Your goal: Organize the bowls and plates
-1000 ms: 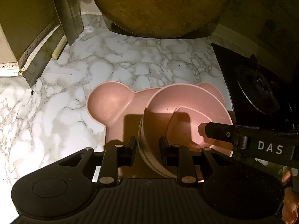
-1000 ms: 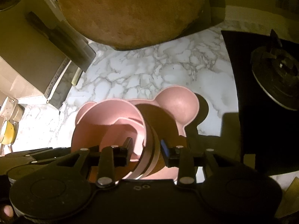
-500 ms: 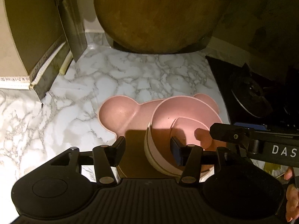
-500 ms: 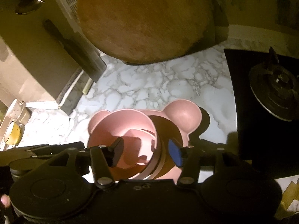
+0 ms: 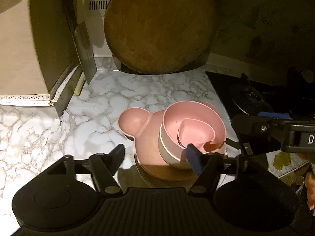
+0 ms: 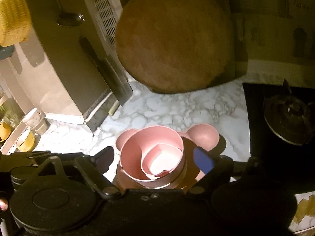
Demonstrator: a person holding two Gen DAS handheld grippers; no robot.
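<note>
Three pink pieces, nested: a small heart-shaped bowl (image 6: 160, 163) sits inside a round pink bowl (image 6: 151, 153), which sits in a paler bowl (image 5: 169, 153) on the bear-eared pink plate (image 5: 135, 122), all resting on the marble surface (image 5: 110, 102) toward its stove-side edge. By the look of it, your stacking is done; nothing else in pink lies loose in view, so little seems left beyond clearing off. Your left gripper (image 5: 157, 155) and right gripper (image 6: 155, 162) both have their fingers opening, the stack showing between them but no pad pressing on it. Surroundings: a round wooden board (image 5: 159, 27) leaning at the surface's back edge, a cleaver (image 5: 82, 45) propped against a metal appliance (image 5: 21, 55) at the left edge, a black gas hob (image 6: 285, 118) along the right, and yellow cups (image 6: 25, 139) at the far left edge.
</note>
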